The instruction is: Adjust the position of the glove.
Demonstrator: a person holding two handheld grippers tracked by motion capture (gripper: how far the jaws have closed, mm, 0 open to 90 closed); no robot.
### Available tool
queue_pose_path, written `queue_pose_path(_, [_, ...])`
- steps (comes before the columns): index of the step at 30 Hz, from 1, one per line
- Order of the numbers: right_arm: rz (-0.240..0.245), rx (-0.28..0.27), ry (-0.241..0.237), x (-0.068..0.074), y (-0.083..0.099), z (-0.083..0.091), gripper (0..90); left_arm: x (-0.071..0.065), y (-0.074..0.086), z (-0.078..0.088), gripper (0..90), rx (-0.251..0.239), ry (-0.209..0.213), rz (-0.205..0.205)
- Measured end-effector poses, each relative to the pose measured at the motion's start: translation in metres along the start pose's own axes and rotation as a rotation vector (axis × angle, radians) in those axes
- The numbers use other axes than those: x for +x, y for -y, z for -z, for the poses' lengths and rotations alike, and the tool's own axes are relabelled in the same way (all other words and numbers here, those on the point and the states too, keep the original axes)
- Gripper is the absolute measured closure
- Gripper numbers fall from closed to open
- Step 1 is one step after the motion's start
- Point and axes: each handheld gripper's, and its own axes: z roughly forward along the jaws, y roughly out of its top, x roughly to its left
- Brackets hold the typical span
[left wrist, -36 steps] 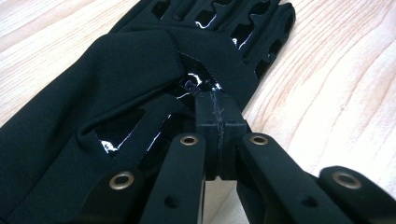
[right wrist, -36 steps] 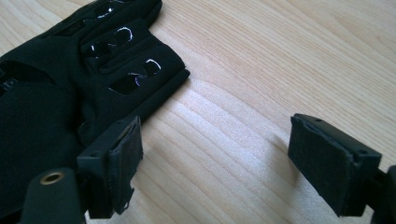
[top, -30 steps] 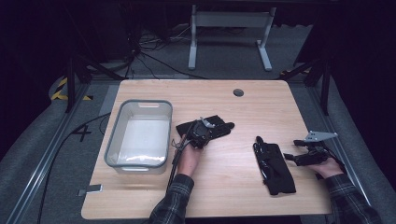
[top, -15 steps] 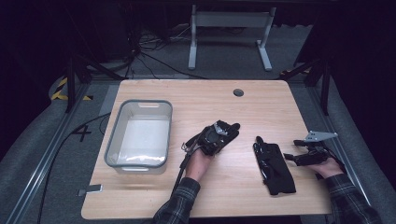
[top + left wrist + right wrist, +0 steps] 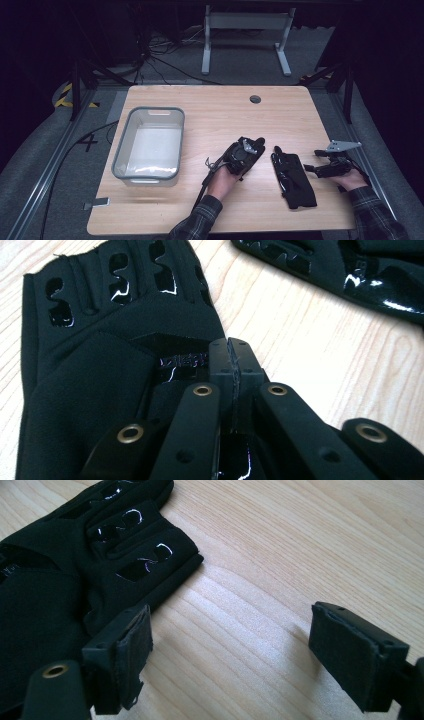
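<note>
Gloves [image 5: 294,180]: two; grippers: two.

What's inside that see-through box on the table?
The clear plastic bin looks empty: only its pale bottom shows through. Both black gloves lie outside it, one at the left gripper, one near the right gripper.

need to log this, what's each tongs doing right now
left tongs: closed, pinching a black glove
right tongs: open, holding nothing, beside the other glove
</note>
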Motion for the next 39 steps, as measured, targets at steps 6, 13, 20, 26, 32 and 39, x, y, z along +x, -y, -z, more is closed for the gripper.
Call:
queue_pose_path(6, [0.0, 0.0, 0.0, 0.0, 0.0, 0.0, 18.4, 0.006, 0.001, 0.019, 90.0, -0.037, -0.027, 0.017])
queue_pose_path(13, [0.0, 0.0, 0.0, 0.0, 0.0, 0.0, 18.4, 0.027, 0.011, 0.039, 90.0, -0.055, -0.086, 0.063])
queue_pose_path(20, [-0.002, 0.001, -0.002, 0.0, 0.0, 0.0, 18.4, 0.049, 0.02, 0.049, 89.9, -0.056, -0.143, 0.109])
queue_pose_path(26, [-0.002, 0.001, -0.001, 0.0, 0.0, 0.0, 18.4, 0.054, 0.024, 0.034, 89.9, 0.002, -0.136, 0.115])
queue_pose_path(32, [-0.002, 0.001, -0.001, 0.0, 0.0, 0.0, 18.4, 0.049, 0.024, 0.028, 90.0, 0.039, -0.129, 0.09])
queue_pose_path(39, [-0.002, 0.001, 0.0, 0.0, 0.0, 0.0, 18.4, 0.029, 0.033, 0.033, 90.0, 0.055, -0.099, 0.061])
